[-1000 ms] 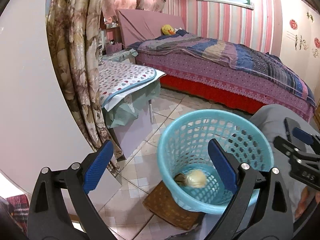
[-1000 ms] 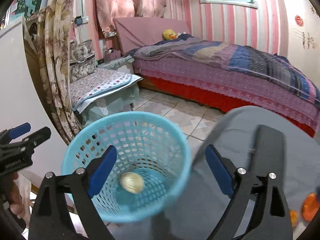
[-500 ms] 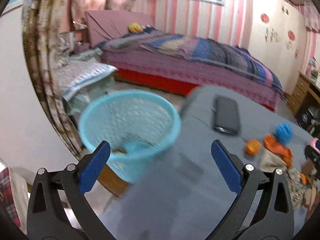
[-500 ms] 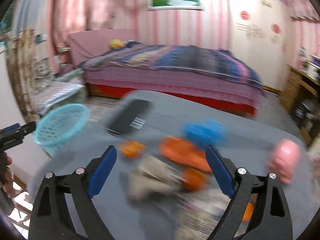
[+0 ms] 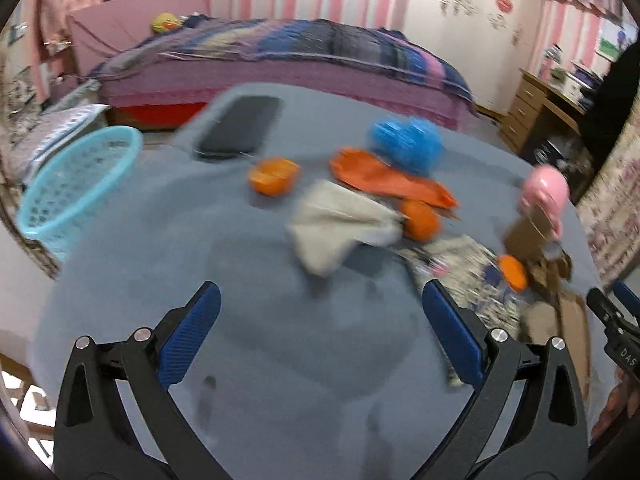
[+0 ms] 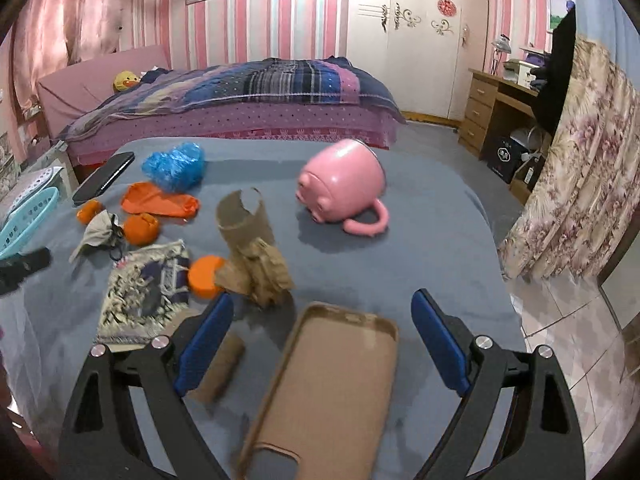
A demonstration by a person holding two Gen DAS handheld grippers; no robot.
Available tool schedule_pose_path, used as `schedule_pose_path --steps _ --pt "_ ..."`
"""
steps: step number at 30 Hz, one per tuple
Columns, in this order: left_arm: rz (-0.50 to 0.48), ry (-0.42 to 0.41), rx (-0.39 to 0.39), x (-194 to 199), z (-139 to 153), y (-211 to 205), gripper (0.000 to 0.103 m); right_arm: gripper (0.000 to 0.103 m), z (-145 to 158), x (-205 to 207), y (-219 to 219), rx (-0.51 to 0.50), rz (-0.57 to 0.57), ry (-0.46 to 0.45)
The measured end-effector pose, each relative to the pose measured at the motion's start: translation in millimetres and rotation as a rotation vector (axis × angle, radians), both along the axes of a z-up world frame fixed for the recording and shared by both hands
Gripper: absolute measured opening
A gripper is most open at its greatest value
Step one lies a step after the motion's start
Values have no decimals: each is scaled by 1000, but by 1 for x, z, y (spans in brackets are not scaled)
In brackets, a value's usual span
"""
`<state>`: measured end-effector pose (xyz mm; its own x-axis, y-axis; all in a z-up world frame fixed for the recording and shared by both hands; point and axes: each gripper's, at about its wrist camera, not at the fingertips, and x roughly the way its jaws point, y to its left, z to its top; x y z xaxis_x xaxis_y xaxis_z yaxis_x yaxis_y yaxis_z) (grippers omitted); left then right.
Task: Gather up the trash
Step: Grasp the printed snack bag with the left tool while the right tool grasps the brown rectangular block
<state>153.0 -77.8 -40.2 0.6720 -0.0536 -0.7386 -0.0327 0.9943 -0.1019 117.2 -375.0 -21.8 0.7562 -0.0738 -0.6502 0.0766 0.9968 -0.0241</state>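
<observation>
The light blue trash basket [image 5: 76, 184] stands off the table's left edge; its rim also shows in the right wrist view [image 6: 28, 216]. Trash lies on the grey table [image 6: 420, 232]: orange peels [image 6: 140, 229], an orange wrapper [image 6: 160, 202], a blue plastic wad [image 6: 174, 166], a crumpled tissue [image 6: 96, 234], torn cardboard tubes [image 6: 250, 236] and a printed wrapper [image 6: 146, 292]. My left gripper [image 5: 320, 340] is open and empty above bare table, short of the tissue [image 5: 340, 220]. My right gripper [image 6: 320, 340] is open and empty over a tan phone case [image 6: 332, 384].
A pink pig mug [image 6: 344, 184] lies on its side. A black phone [image 6: 104, 178] lies at the far left edge. A bed [image 6: 240, 100] stands behind the table, a wooden desk [image 6: 496, 108] and a floral curtain [image 6: 576, 168] to the right.
Both grippers have swung right, away from the basket and over the table. The basket has shifted to the left edge of both views. Both stay open and empty.
</observation>
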Motion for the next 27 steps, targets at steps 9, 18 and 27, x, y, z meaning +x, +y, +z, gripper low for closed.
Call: schedule_pose_path --steps 9,18,27 --pt "-125 118 -25 11 -38 -70 88 89 -23 -10 -28 33 -33 12" --pt "-174 123 -41 11 -32 -78 25 89 -27 -15 -34 76 -48 4" --pt "-221 95 -61 -1 -12 -64 13 89 -24 -16 -3 46 9 -3"
